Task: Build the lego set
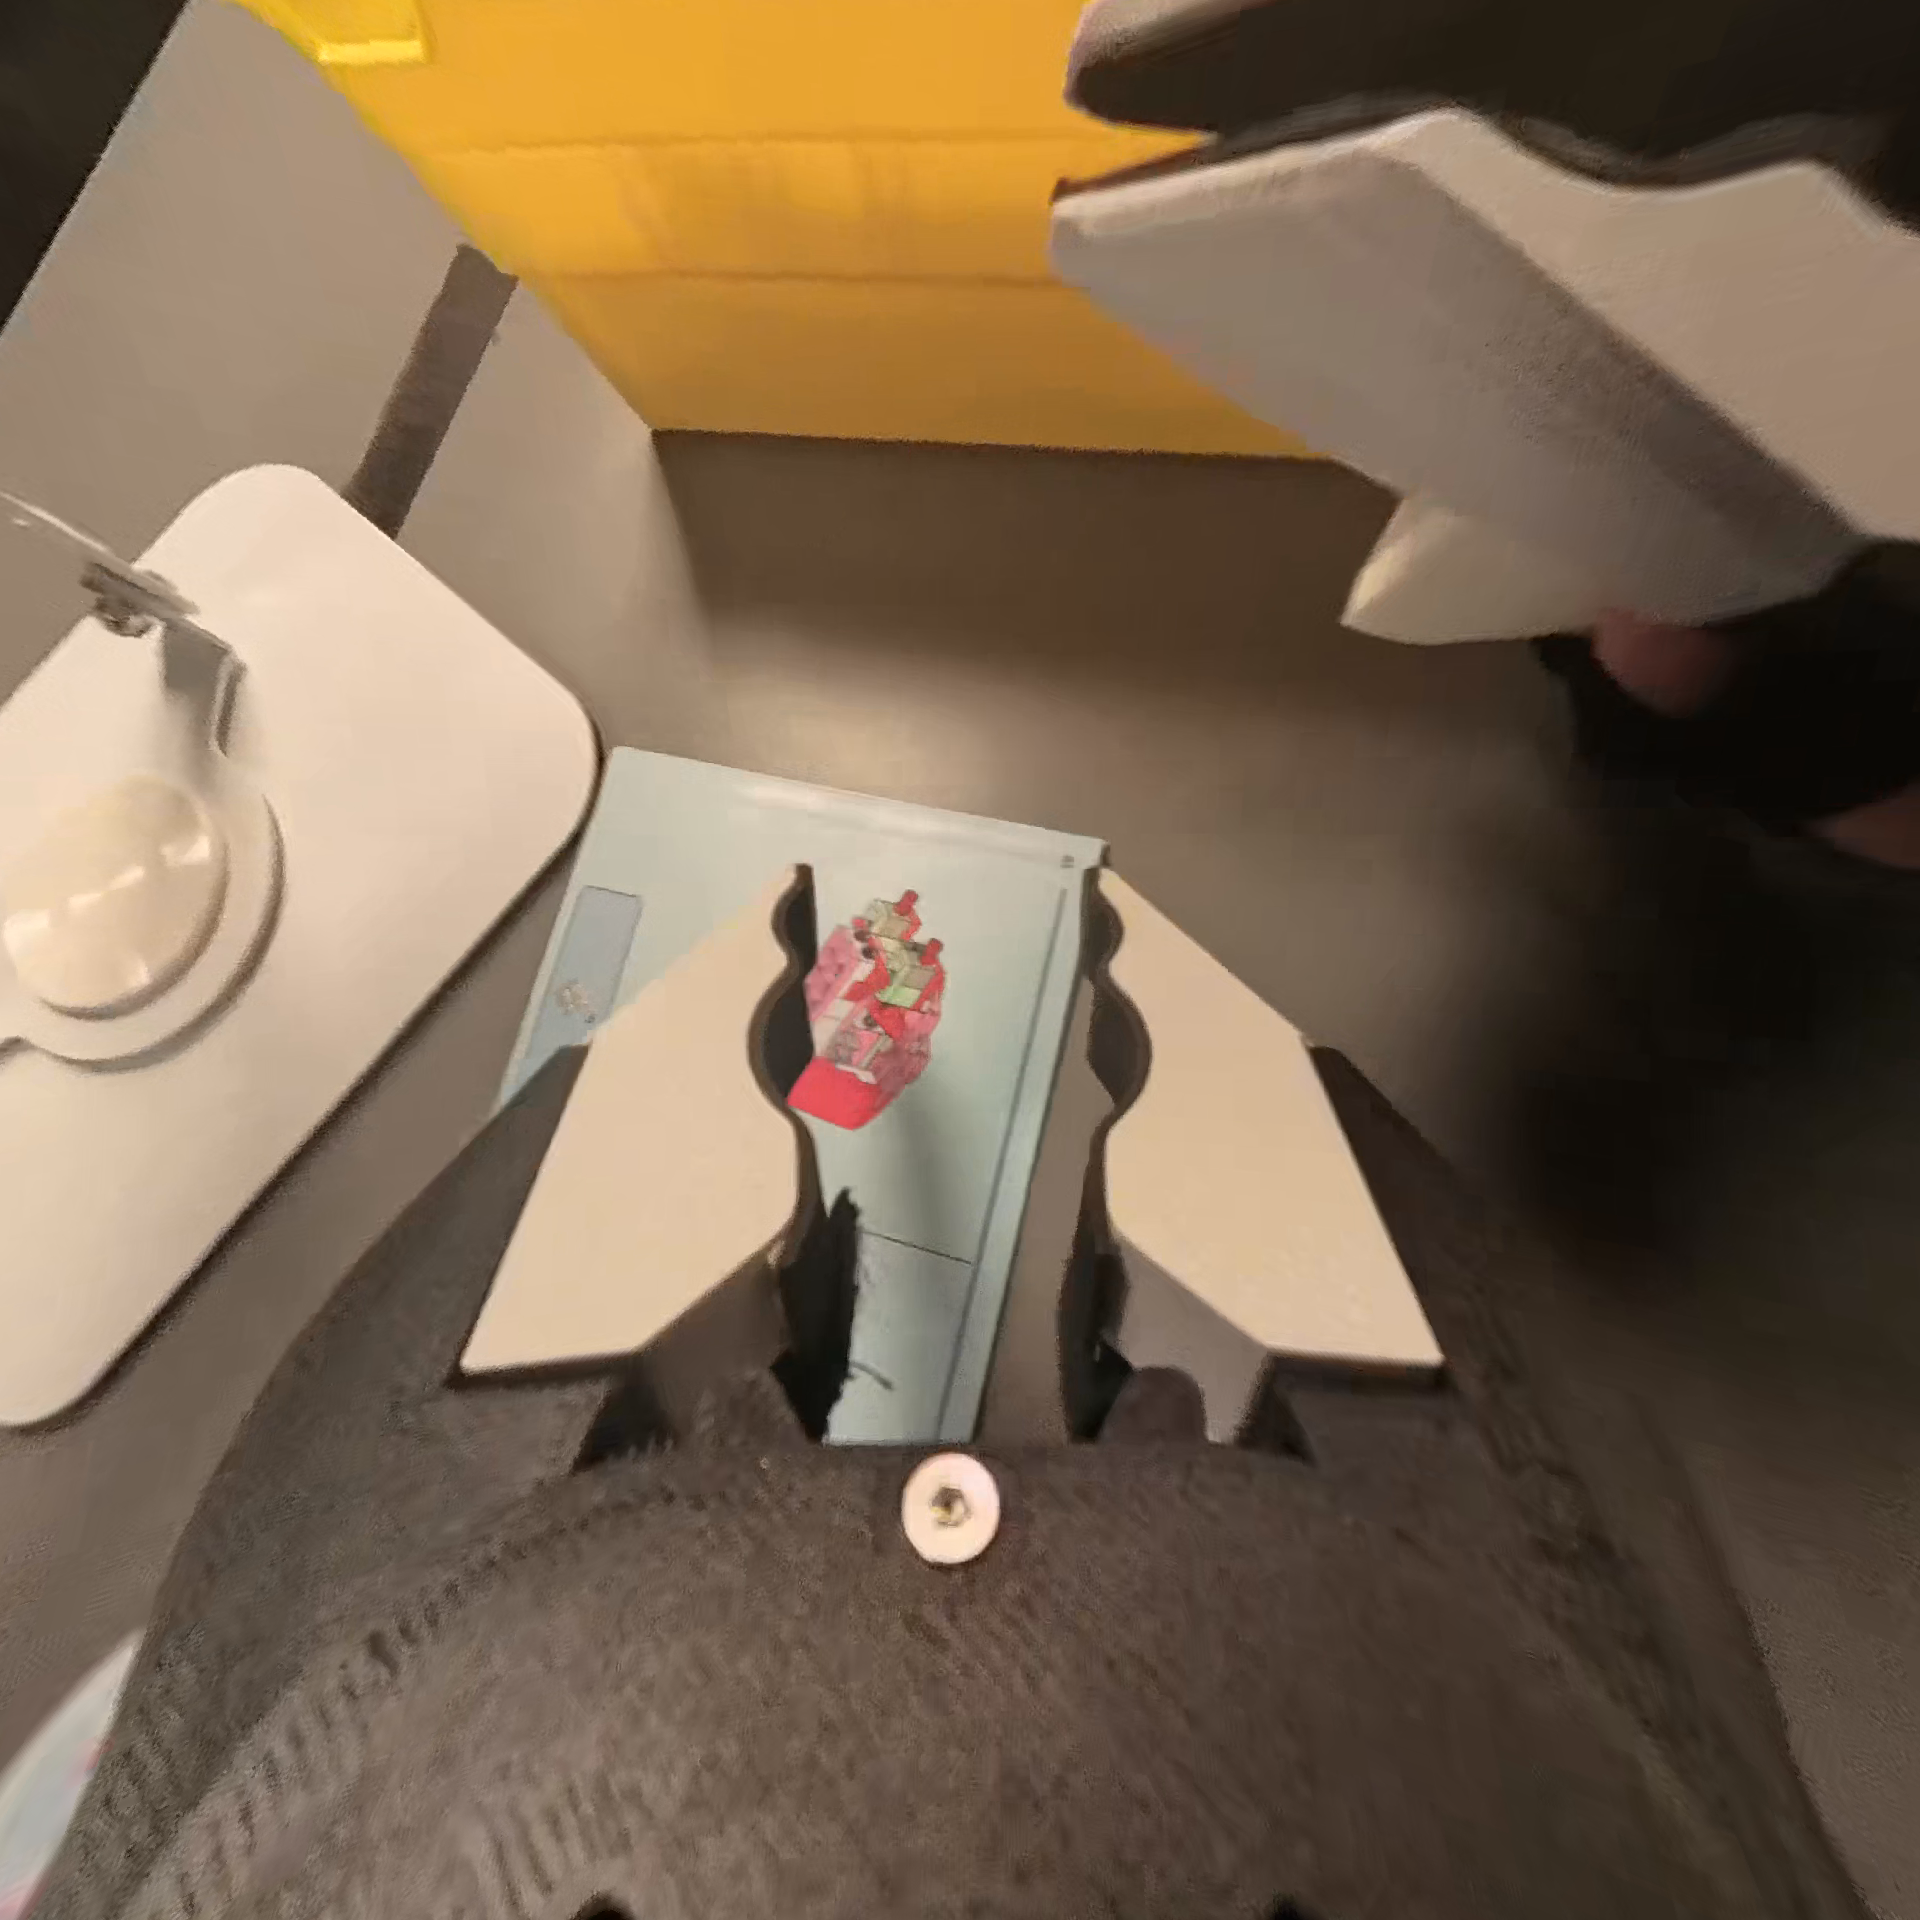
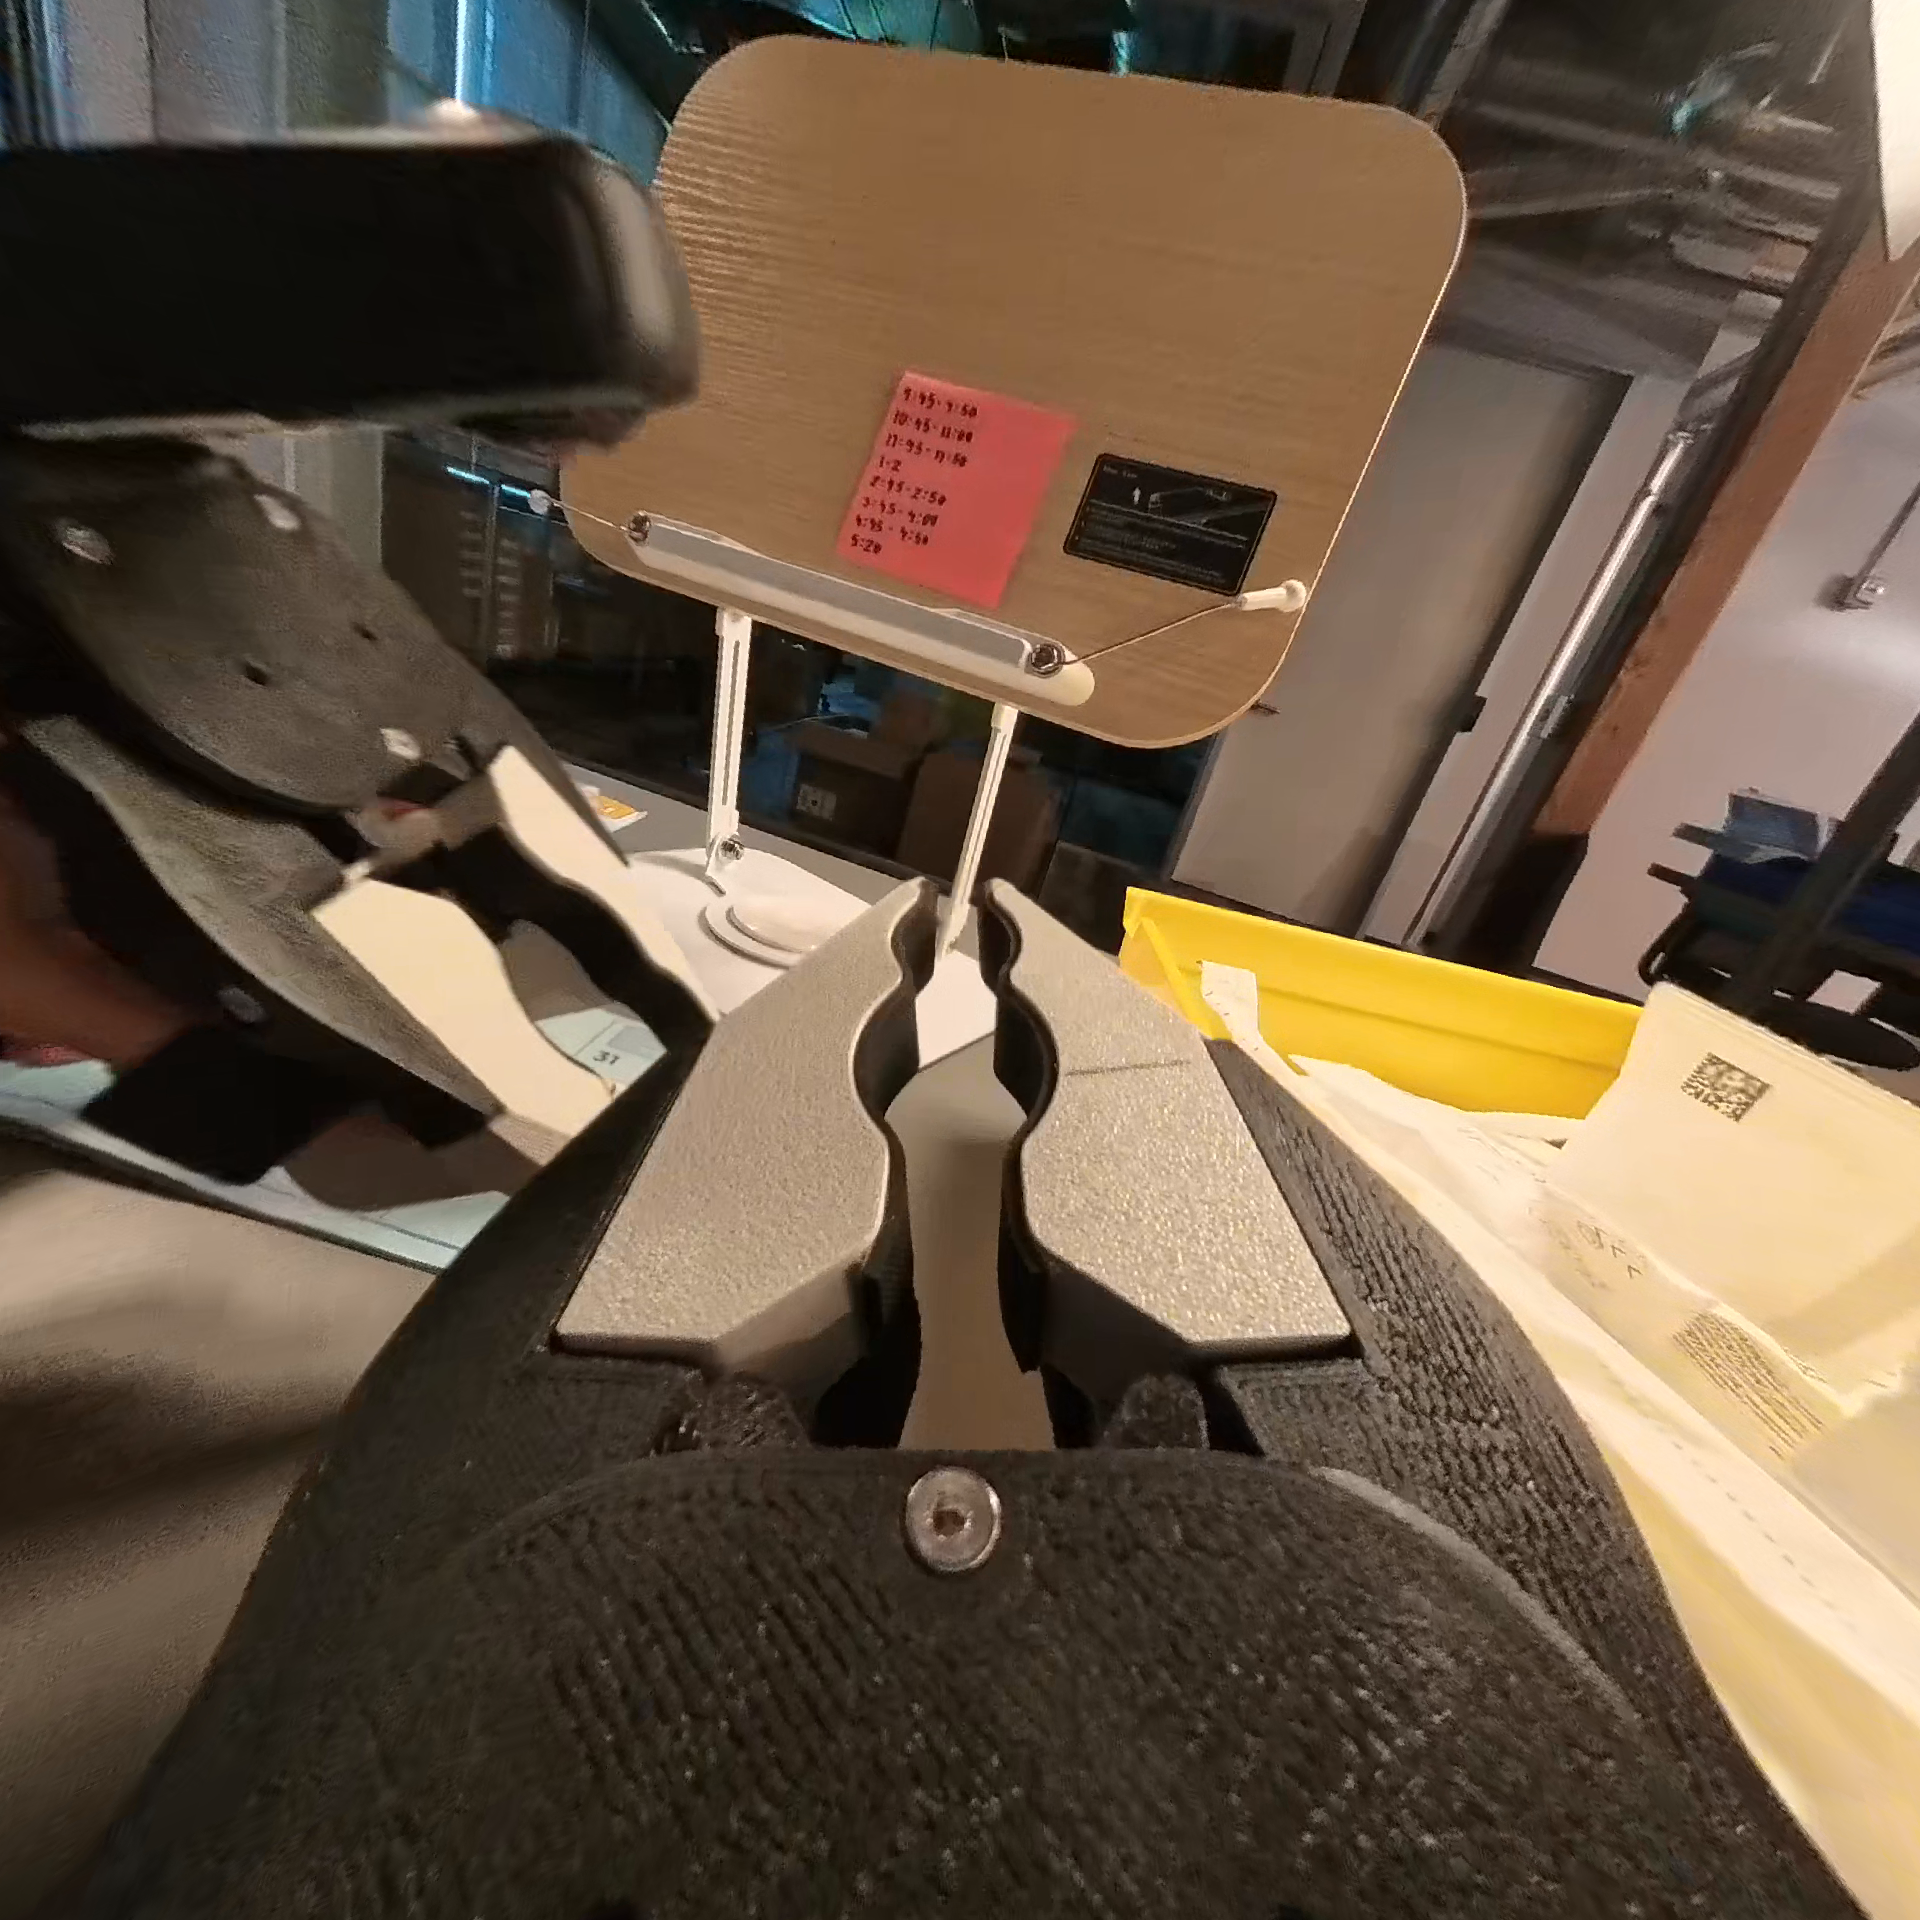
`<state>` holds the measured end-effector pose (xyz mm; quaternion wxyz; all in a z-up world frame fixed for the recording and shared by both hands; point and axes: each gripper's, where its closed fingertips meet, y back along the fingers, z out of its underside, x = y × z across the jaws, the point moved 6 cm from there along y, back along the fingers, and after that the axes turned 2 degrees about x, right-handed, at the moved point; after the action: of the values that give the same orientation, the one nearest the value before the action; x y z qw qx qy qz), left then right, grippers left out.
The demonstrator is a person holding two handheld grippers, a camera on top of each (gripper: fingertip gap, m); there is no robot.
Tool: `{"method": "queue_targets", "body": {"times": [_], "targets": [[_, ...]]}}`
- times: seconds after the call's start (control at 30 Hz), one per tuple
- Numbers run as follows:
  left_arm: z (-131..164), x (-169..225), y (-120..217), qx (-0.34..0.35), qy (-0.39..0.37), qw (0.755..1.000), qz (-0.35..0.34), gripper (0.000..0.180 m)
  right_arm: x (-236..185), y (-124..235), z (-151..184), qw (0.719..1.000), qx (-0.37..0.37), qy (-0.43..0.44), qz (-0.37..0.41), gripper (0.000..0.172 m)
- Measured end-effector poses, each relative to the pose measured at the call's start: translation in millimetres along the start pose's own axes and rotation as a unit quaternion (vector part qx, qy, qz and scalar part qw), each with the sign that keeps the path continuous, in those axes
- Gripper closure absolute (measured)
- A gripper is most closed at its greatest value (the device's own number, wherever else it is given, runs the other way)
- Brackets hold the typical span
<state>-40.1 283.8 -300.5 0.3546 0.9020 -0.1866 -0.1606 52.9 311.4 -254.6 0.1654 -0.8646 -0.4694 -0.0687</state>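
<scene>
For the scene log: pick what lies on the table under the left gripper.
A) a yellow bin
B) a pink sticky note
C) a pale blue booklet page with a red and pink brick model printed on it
C: the left gripper is open above the pale blue booklet page.

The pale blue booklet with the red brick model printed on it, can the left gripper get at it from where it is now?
Probably yes. The left gripper hovers right over the booklet, jaws open and empty, nothing between them and the page. The white stand base sits just left of it, and the right gripper is off to the upper right.

Yellow bin [image 1: 831,208]; pale blue booklet [image 1: 665,831]; pink note [image 2: 951,488].
</scene>
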Motion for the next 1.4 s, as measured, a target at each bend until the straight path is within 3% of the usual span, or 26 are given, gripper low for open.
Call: {"method": "queue_targets", "body": {"times": [0.17,0.27,0.43,0.5,0.73,0.87,0.97,1.1,1.37,1.4], "targets": [[-7,13,-15,-0.064,-0.032,0.997,0.027,0.133,0,2,-3,1.0,0.011,0.002,0.002,0.167],[0,14,-27,-0.092,-0.038,0.994,0.032,0.145,0,2,-3,1.0,0.013,-0.001,0.001,0.168],[1,17,-29,-0.071,0.015,0.994,0.077,0.163,0,2,-3,1.0,0.012,-0.002,0.0,0.168],[0,20,-27,-0.061,0.034,0.992,0.102,0.18,0,2,-2,1.0,0.011,-0.004,-0.001,0.168],[-2,12,-19,-0.038,0.059,0.994,0.089,0.18,1,1,-1,1.0,0.004,-0.01,-0.003,0.168],[-2,2,-7,0.0,0.083,0.995,0.054,0.18,-1,-3,7,0.999,-0.03,-0.017,-0.013,0.17],[0,-10,12,0.058,0.116,0.991,0.022,0.18,-10,-13,28,0.989,-0.137,-0.021,-0.056,0.172],[1,-19,45,0.155,0.169,0.973,0.025,0.18,-28,-16,40,0.97,-0.211,0.008,-0.12,0.172],[22,-15,58,0.218,0.224,0.945,0.092,0.18,-56,-12,36,0.957,-0.195,0.038,-0.211,0.171],[24,-16,58,0.224,0.239,0.939,0.106,0.18,-58,-12,35,0.956,-0.19,0.036,-0.219,0.165]]}}
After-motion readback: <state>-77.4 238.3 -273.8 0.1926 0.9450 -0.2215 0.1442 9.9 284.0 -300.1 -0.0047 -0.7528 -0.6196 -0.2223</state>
